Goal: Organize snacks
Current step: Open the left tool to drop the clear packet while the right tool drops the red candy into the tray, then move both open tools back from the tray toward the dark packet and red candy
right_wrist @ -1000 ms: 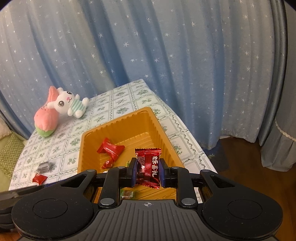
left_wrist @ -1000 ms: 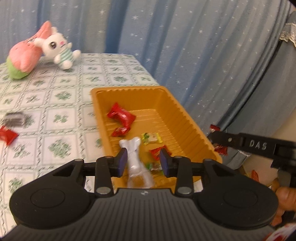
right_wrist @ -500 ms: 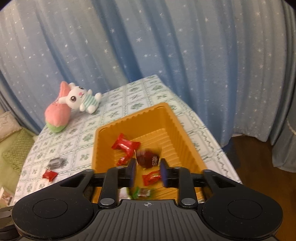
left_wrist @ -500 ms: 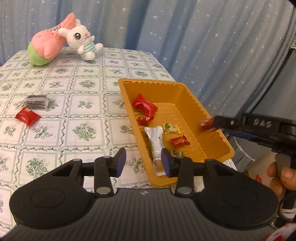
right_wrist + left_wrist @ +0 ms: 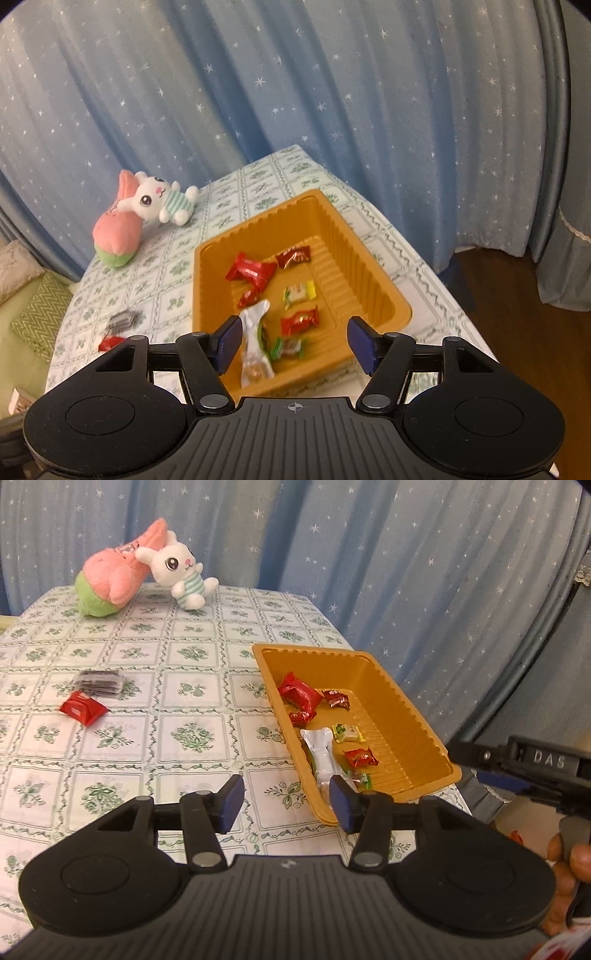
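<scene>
**Snacks mostly in the orange tray**

Snacks in red, green and silver wrappers (image 5: 299,320) lie in the ribbed orange plastic tray (image 5: 373,280) on our floral tablecloth (image 5: 159,734). A flat red packet (image 5: 84,710) and a dark clear-wrapped packet (image 5: 99,682) lie outside. Our left gripper (image 5: 282,805) and right gripper (image 5: 295,341) are opening, pinching nothing.

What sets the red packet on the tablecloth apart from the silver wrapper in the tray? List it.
The red packet lies on the tablecloth, outside the orange tray; the silver wrapper lies inside it. The red packet is squat and opaque red; the silver wrapper is long, narrow, with a clear end. Both are untouched by either gripper.
</scene>
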Available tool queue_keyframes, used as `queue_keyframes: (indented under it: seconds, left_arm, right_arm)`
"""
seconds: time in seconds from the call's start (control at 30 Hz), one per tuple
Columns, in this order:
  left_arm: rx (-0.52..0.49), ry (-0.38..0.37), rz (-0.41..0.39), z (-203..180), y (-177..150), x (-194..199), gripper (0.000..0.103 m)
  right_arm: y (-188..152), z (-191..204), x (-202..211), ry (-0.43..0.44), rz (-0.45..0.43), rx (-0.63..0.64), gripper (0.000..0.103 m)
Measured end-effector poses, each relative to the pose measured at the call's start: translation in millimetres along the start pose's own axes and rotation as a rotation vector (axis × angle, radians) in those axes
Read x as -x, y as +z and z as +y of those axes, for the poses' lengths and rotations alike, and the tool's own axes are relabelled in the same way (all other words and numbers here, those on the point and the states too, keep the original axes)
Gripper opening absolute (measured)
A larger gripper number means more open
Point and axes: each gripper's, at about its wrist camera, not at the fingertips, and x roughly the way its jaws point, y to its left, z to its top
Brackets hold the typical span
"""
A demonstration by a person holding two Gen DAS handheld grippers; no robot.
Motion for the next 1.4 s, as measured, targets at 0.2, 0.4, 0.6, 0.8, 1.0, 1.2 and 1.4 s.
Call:
queue_keyframes:
  seconds: [0.2,0.4,0.6,0.8,1.0,1.2,1.4]
  left_arm:
    - [0.005,0.025,-0.024,11.9,-3.7,26.6,0.052]
    - [0.012,0.081,-0.05,31.4,-8.9,52.7,0.057]
    - [0.033,0.13,-0.066,57.4,-13.2,72.8,0.058]
    - [0.059,0.164,-0.076,78.6,-15.7,84.9,0.06]
    - [0.09,0.181,-0.082,97.8,-17.8,92.0,0.061]
    - [0.114,0.199,-0.087,114.8,-16.7,95.3,0.062]
    - [0.118,0.221,-0.091,134.8,-9.8,92.6,0.065]
  right_arm:
    - [-15.5,18.6,18.4,0.012,0.005,0.018,0.063]
    - [-27.4,44.2,26.6,0.037,0.014,0.058,0.063]
    - [-37.3,72.7,24.2,0.069,0.033,0.102,0.063]
    - [-44.9,97.8,19.0,0.096,0.045,0.142,0.063]
    - [-49.4,115.6,12.3,0.113,0.056,0.166,0.063]
    - [-52.1,129.2,4.0,0.123,0.064,0.187,0.063]
    - [-54.7,147.7,-10.6,0.14,0.067,0.246,0.063]
